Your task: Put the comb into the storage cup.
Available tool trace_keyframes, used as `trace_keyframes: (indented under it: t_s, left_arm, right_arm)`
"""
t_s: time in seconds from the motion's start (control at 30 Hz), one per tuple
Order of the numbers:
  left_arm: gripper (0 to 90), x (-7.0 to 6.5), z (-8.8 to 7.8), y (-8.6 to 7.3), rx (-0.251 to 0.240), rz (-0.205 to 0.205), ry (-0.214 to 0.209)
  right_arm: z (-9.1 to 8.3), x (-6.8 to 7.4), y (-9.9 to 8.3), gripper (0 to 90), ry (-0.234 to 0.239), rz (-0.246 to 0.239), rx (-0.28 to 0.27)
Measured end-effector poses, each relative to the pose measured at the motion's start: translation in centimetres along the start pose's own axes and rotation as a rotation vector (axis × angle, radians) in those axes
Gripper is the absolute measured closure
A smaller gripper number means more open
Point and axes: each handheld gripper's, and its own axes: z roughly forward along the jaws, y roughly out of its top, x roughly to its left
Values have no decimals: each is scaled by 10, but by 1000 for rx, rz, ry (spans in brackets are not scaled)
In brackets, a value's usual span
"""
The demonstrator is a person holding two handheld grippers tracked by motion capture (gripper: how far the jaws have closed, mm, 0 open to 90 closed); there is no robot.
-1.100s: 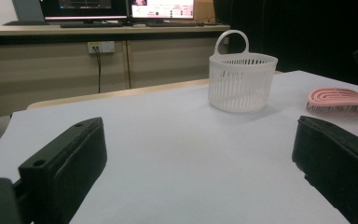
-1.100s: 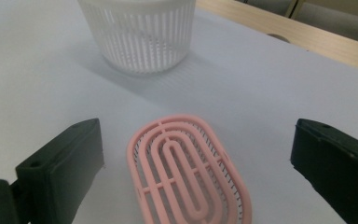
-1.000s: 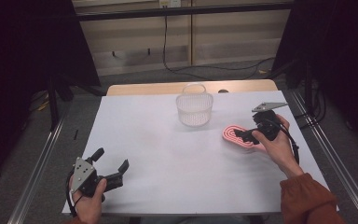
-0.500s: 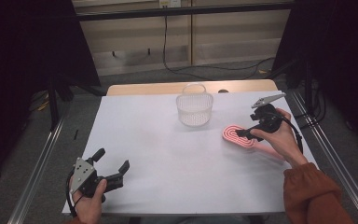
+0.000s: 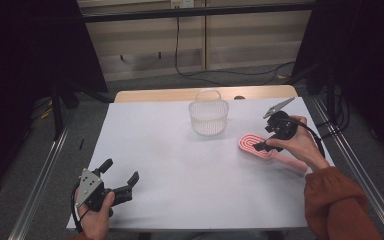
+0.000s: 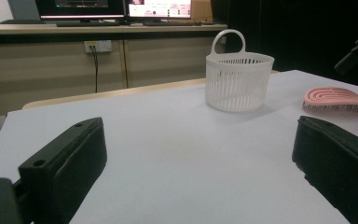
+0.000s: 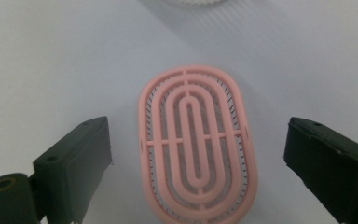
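We hold the right gripper [image 5: 261, 145] over the pink brush [image 7: 196, 147], its jaws just closing either side but not yet touching, bristles down for a grip. Our left gripper [image 5: 121, 176] waits wide open and empty, leaving the basket [image 5: 209, 116] free.

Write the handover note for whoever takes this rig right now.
Left gripper: open, nothing between its jaws, resting at the near left of the table.
Right gripper: over the head of the pink hairbrush, jaws either side of it and just been closing, pads not yet touching.
White basket: upright at the far middle; nothing visible inside.
Done: right gripper lined up on the brush.
Left: close, lift; probably drop it in the basket.
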Motion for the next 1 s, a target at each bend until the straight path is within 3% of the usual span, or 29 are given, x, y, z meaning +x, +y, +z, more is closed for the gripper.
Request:
trace_keyframes:
  t_s: [0.4,0.57,0.67,0.8,0.93,1.0]
  left_arm:
    - [31,0,0,0,3,3,-8]
    - [31,-1,0,0,0,6,-5]
    - [30,-2,-1,2,-9,33,-2]
    - [29,-1,1,0,-7,4,-12]
    - [29,-2,1,0,-7,6,-16]
    - [28,-2,1,0,0,2,-14]
  right_arm:
    - [15,-6,-1,56,14,-20,125]
    - [18,-6,-1,55,23,-24,140]
    - [21,-6,-2,60,32,-31,156]
    - [26,-5,-4,61,33,-34,179]
    - [29,-2,-1,66,31,-85,189]
    - [30,-1,-1,67,23,-85,201]
